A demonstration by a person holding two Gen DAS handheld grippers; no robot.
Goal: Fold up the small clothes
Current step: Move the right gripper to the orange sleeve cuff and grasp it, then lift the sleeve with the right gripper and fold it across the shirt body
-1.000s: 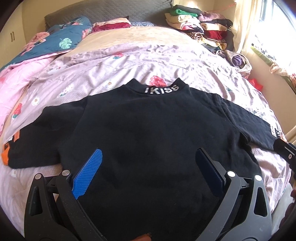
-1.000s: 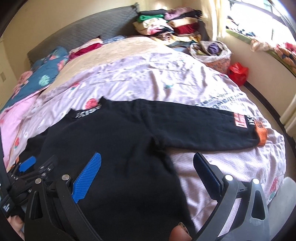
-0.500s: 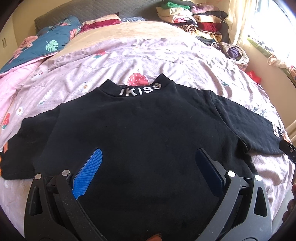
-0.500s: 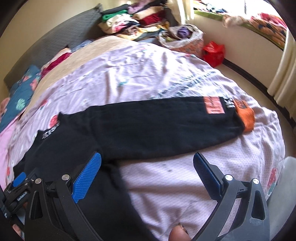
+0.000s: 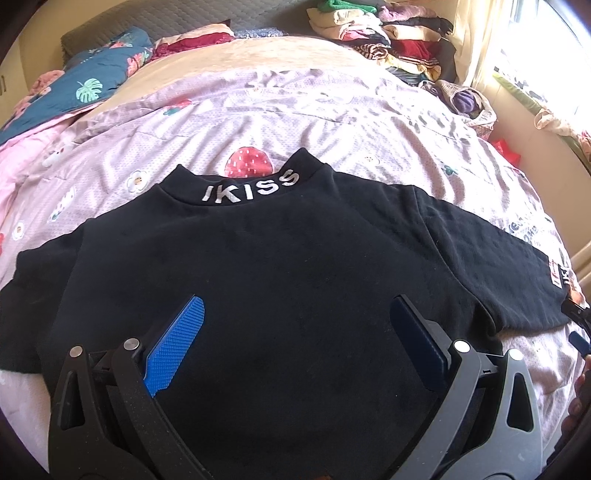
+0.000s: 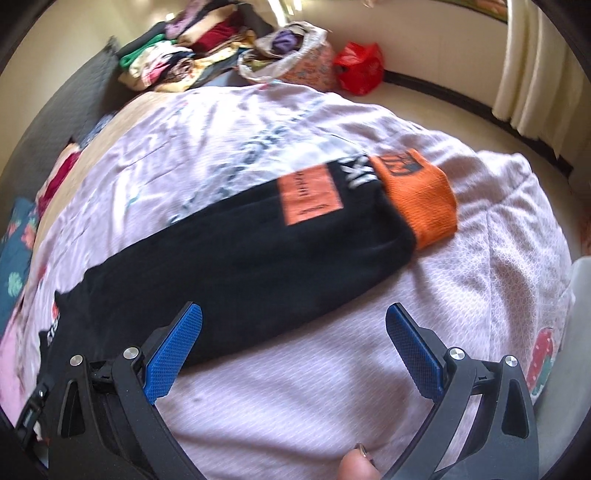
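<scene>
Swinging rightward since the earlier frame, the right tool (image 6: 293, 334) now looks along the sleeve (image 6: 236, 254) toward its orange cuff (image 6: 419, 203), and the left tool (image 5: 295, 325) has edged closer over the black sweater (image 5: 258, 280). Both tools hang with their blue pads spread wide and nothing between them. Nearest, the left tool hovers over the sweater's lower body, while the right one sits over bare pink bedspread (image 6: 295, 387) just near of the sleeve. The sweater lies flat and back up on the bed, sleeves stretched out left and right, its collar lettered IKISS (image 5: 251, 188) pointing far. An orange patch (image 6: 310, 195) sits on the sleeve beside the cuff. Farther off, a pile of folded clothes (image 5: 388, 26) stands at the right of the headboard, with a red bag (image 6: 358, 68) on the floor.
</scene>
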